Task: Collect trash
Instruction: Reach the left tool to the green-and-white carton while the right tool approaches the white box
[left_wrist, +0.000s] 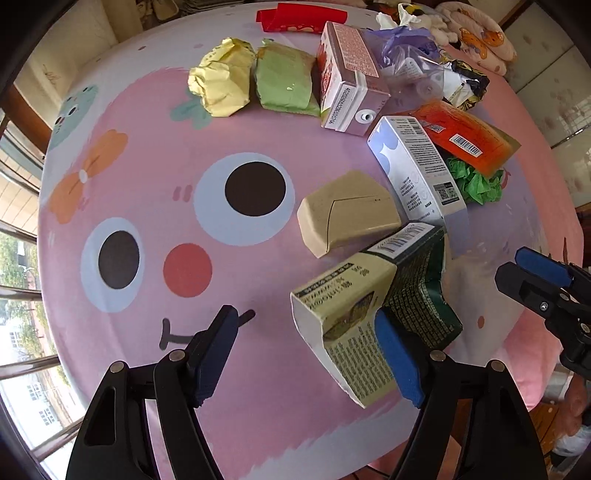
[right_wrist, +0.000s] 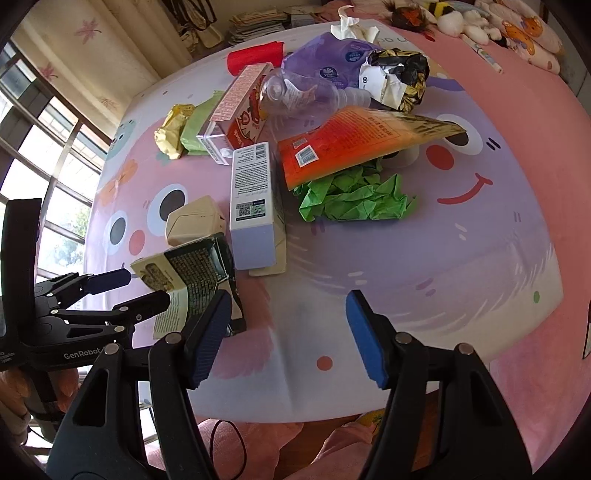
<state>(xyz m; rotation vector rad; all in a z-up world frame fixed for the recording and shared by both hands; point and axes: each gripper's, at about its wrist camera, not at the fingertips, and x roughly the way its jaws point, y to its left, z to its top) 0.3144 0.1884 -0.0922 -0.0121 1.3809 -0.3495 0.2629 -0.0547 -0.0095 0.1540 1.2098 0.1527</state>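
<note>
Two black claws with blue pads stand open: the left gripper (left_wrist: 306, 354) straddles a crushed cream-and-green carton (left_wrist: 369, 314) at lower centre without clamping it, and the right gripper (right_wrist: 286, 338) holds nothing. Trash litters the pink cartoon-face tablecloth (left_wrist: 147, 155) toward the upper right.

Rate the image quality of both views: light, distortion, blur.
Left wrist: daylight, sharp, strong fisheye bending the tablecloth; dark vignette at the corners. Right wrist: same bending, bright windows at left, green crumpled paper crisp, no motion blur.
</note>
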